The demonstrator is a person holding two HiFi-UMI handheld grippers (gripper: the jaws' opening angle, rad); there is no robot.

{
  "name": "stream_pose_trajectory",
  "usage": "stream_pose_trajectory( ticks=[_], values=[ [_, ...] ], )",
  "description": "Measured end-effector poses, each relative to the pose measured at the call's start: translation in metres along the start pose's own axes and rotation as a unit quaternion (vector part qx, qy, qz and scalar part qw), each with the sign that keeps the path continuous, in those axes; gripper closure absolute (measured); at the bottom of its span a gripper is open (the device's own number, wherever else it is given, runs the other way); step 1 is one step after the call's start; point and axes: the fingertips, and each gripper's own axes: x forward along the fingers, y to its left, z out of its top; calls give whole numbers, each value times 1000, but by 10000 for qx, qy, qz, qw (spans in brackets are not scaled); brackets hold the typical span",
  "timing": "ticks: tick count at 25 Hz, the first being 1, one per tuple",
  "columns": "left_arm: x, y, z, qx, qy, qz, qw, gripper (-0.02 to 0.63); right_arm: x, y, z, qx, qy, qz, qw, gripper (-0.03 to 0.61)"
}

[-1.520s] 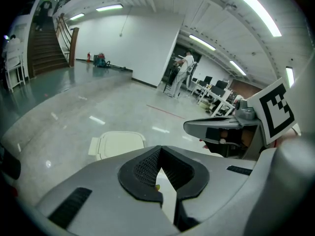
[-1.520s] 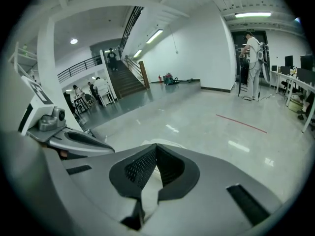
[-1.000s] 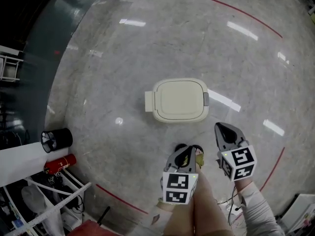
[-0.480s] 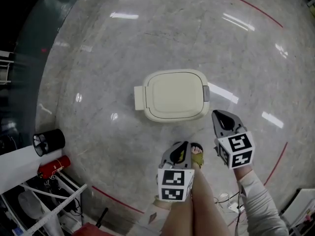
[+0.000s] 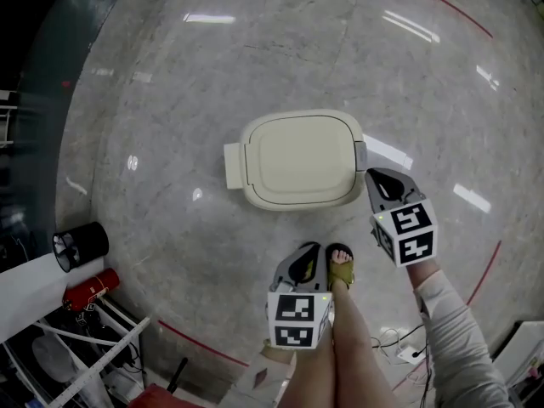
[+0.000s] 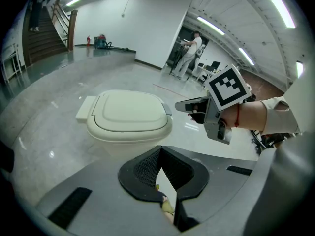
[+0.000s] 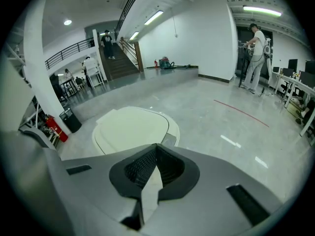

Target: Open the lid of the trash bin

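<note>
Grey floor (image 5: 212, 75) slid past as I closed in: right gripper (image 5: 375, 177) now just beside the trash bin (image 5: 293, 200) latch (image 5: 360, 155), lid (image 5: 302, 153) still down. My left gripper (image 5: 308, 251) trails; both sets of jaws pinched together, empty.

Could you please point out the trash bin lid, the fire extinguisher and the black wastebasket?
trash bin lid (image 5: 302, 155), head view, centre of its top.
fire extinguisher (image 5: 92, 290), head view, red body.
black wastebasket (image 5: 87, 242), head view, its side.

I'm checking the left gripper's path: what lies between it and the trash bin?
Only bare floor, in the head view, between the left gripper and the trash bin; the person's foot stands beside the gripper.
</note>
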Motion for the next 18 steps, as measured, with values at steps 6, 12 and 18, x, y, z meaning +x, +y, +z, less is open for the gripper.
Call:
stream_pose_trajectory(
  ticks=[6,12,18],
  values=[
    [12,4,4,-16,11,5,10000,609,16,-5,-5,-85,154,10,9998,579],
    [22,5,8,47,41,-35,10000,609,26,-9,-13,-131,327,-15,9994,580],
    [24,5,7,53,93,-45,9999,609,33,-12,-20,-166,475,-33,9987,580]
  ],
)
